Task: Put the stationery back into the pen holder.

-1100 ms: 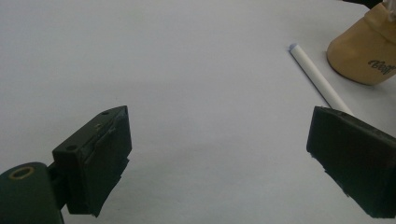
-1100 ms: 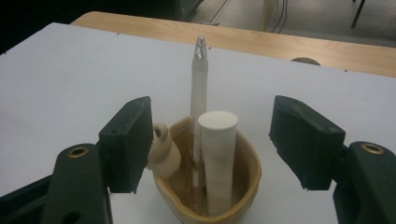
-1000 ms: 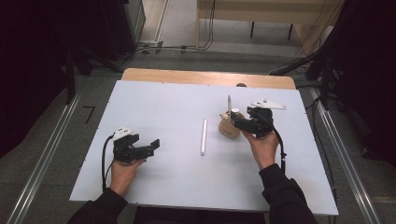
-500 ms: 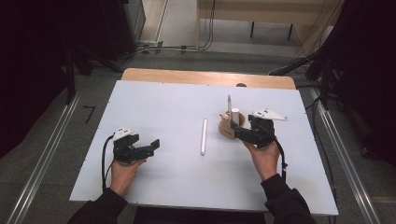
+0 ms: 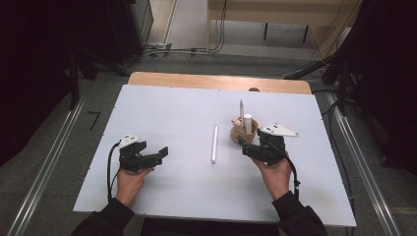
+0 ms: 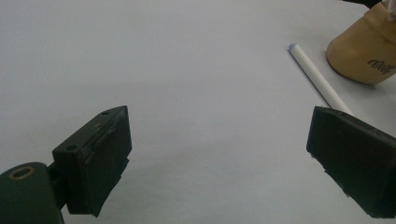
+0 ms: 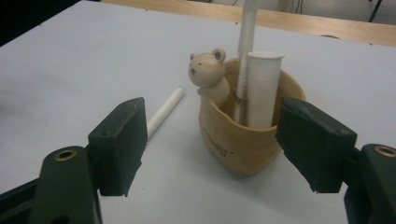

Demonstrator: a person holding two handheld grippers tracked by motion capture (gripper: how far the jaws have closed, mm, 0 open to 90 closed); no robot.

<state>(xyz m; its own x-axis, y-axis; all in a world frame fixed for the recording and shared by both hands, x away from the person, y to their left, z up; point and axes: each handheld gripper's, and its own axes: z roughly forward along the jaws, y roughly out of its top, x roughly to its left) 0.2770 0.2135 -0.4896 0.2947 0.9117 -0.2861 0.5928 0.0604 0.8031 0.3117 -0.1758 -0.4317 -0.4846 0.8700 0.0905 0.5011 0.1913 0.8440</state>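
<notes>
A tan pen holder (image 5: 243,132) (image 7: 243,135) with a small bear figure (image 7: 208,72) on its rim stands right of the table's middle. A white marker (image 7: 262,88) and a thin pen (image 7: 246,42) stand upright in it. Another white marker (image 5: 214,143) (image 6: 317,79) (image 7: 164,111) lies flat on the table to the holder's left. My right gripper (image 5: 244,145) (image 7: 212,151) is open just in front of the holder, with nothing between its jaws. At the front left my left gripper (image 5: 161,152) (image 6: 224,163) is open and empty, pointing toward the lying marker.
The white table top (image 5: 187,113) has a wooden strip (image 5: 216,81) along its far edge. Metal rails (image 5: 44,172) run along the floor on both sides. A tan bench (image 5: 275,12) stands at the back of the room.
My right gripper has drawn back from the pen holder toward the front edge, and the white marker now stands in the holder. The left gripper has stayed put.
</notes>
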